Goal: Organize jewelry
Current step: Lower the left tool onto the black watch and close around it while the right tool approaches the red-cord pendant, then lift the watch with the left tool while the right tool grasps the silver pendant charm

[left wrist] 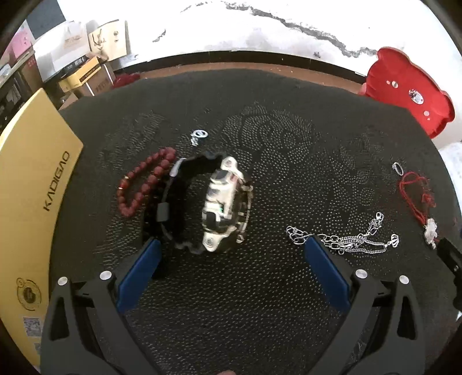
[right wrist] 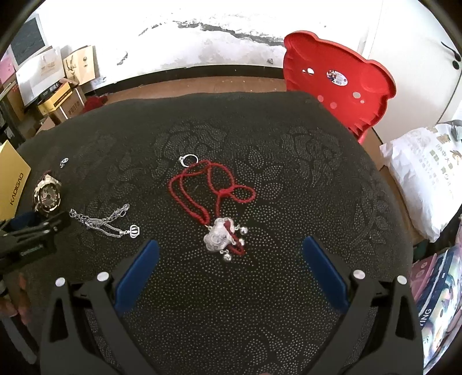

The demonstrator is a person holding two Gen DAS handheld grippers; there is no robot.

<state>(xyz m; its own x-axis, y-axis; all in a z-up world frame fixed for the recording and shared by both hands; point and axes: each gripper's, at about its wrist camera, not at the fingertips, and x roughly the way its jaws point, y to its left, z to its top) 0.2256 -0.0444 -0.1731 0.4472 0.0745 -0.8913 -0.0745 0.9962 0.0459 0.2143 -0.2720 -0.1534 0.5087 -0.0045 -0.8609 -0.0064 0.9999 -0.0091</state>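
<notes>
both hand-held grippers wide apart: left [left wrist: 231, 245] w/ watch [left wrist: 222, 202], right [right wrist: 230, 245] w/ red necklace [right wrist: 213, 196]

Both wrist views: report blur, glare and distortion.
Left wrist view: the watch is smeared by blur, the wall blown out white, the table edge bowed by fisheye. Right wrist view: sharper, the red cord necklace crisp, same overexposed wall.

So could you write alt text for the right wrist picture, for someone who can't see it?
An open right gripper with blue fingers hovers over a black cloth, facing a red cord necklace with a silver pendant. A ring lies past it; a silver chain and a watch lie left, near the left gripper.
</notes>
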